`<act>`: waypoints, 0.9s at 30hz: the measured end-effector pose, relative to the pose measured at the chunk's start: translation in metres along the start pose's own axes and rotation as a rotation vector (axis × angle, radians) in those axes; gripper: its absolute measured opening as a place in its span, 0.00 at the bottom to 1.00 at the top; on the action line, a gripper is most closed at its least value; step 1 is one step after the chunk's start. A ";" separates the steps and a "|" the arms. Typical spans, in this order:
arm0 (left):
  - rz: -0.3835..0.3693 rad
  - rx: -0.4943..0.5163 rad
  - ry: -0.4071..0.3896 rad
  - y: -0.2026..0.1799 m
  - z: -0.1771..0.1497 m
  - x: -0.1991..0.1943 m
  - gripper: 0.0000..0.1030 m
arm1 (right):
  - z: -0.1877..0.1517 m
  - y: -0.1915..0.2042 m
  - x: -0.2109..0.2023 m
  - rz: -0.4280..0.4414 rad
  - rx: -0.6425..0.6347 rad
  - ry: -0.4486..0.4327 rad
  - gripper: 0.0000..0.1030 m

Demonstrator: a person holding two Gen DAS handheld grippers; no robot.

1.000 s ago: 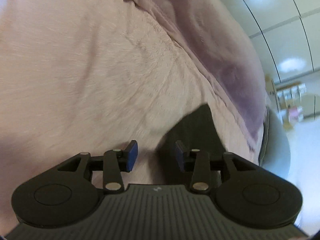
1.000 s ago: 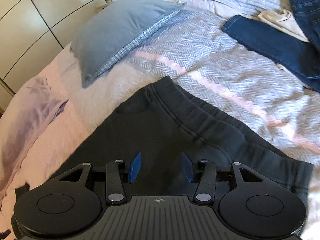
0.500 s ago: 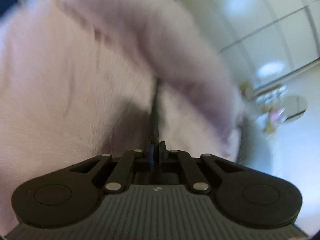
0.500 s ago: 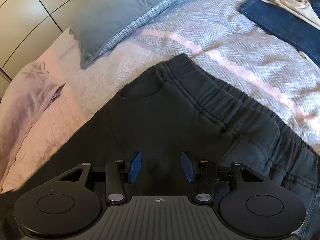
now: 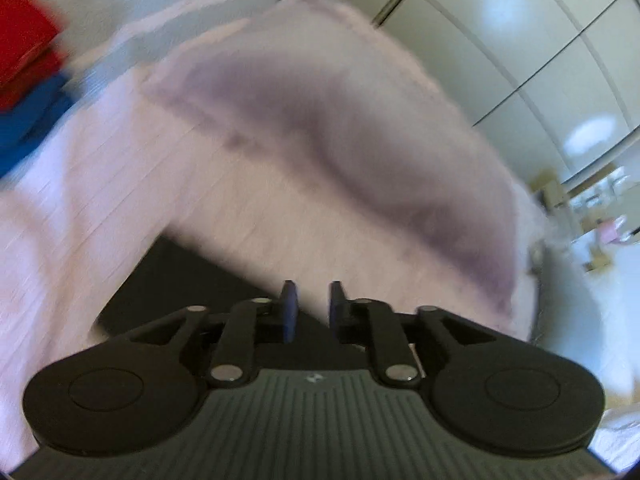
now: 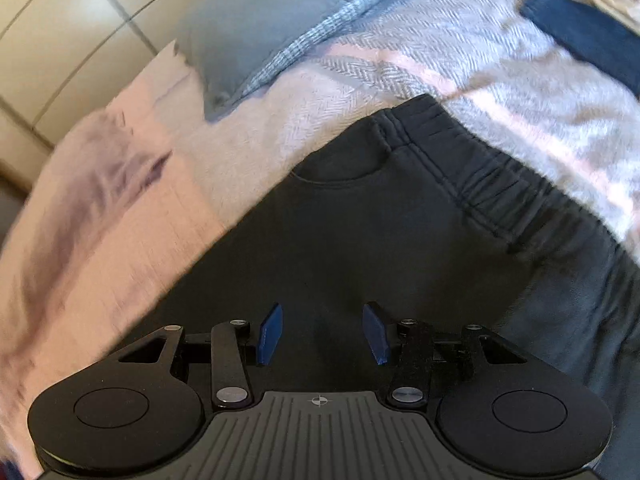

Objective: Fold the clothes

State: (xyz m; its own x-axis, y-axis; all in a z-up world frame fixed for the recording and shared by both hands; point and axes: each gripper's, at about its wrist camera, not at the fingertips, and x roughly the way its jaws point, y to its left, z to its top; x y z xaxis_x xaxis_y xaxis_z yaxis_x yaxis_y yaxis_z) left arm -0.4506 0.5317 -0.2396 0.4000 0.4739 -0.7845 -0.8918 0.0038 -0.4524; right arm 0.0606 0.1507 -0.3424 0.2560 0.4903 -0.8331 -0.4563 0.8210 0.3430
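Since the frame half a second ago, our left gripper (image 5: 311, 307) has gone from fully clamped on a dark edge of cloth to a narrow gap between its fingers, and its view has swung across the bed. Our right gripper (image 6: 322, 333) has closed in on the waistband while its fingers remain spread as before.

We locate the black sweatpants (image 6: 400, 240) on the bed, lying flat. The elastic waistband (image 6: 488, 176) points away from our right gripper, and a curved pocket opening (image 6: 340, 176) shows near the upper left of the garment. In the left wrist view, only a dark patch of the sweatpants (image 5: 192, 280) appears, below and left of the fingers. We see no cloth between the left fingers; they are slightly parted and grasp nothing visible. The right fingers are wide apart and empty, hovering over the mid-section of the garment.

Progress: we judge that the sweatpants lie spread out, and no fold line shows in the visible part. The legs are out of view, so we cannot tell whether they are doubled over.

Around the garment we see the pink blanket (image 6: 120, 220), a grey pillow (image 6: 260, 28), the herringbone cover (image 6: 440, 52) and jeans (image 6: 588, 40) at the far right. Wardrobe doors (image 5: 520, 40) stand beyond the bed.
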 end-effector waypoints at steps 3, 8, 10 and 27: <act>0.112 -0.125 0.069 0.049 -0.035 0.002 0.29 | -0.011 -0.008 -0.002 -0.019 -0.007 0.000 0.47; 0.108 -0.389 0.000 0.108 -0.047 0.018 0.32 | -0.025 -0.012 -0.007 -0.017 0.040 -0.005 0.47; 0.071 -0.463 -0.007 0.121 -0.042 0.036 0.37 | -0.028 -0.008 -0.012 -0.016 0.029 -0.005 0.47; 0.270 0.295 -0.037 0.105 0.008 0.047 0.04 | -0.081 -0.006 -0.066 -0.035 0.014 -0.037 0.48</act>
State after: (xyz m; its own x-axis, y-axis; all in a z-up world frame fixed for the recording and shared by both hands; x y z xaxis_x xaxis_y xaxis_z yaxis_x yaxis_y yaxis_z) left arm -0.5273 0.5608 -0.3205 0.1402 0.5239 -0.8402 -0.9884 0.1247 -0.0871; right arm -0.0227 0.0895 -0.3250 0.3035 0.4712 -0.8282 -0.4345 0.8420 0.3198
